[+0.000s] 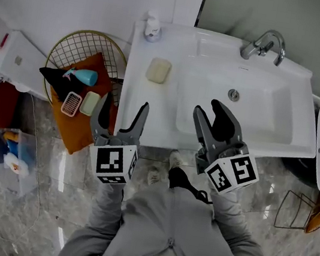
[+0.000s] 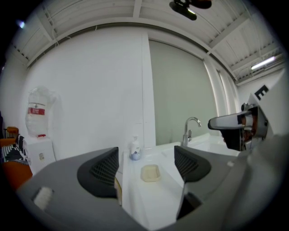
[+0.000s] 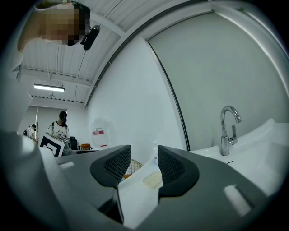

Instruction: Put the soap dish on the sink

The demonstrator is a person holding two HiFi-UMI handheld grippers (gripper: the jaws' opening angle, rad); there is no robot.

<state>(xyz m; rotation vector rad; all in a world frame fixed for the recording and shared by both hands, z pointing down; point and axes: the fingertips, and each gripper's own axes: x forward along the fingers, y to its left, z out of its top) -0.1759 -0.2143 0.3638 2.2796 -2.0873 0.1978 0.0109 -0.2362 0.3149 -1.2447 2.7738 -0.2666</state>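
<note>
The soap dish (image 1: 159, 70) lies on the sink's (image 1: 149, 119) left ledge, with a bottle (image 1: 153, 28) behind it at the back corner and the faucet (image 1: 262, 46) behind the basin (image 1: 254, 110) to its right. A basket (image 1: 89, 41) holding small things stands left of the sink. The left claw (image 1: 122, 109) hangs at the sink's front edge, before the dish, and the right claw (image 1: 209, 108) hangs over the basin's front.

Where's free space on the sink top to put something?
Bare: the left ledge of the white ceramic sink, from the cream rectangular soap dish forward to the front rim; also the back ledge left of the chrome faucet. Crowded: back-left corner with the white pump bottle.
</note>
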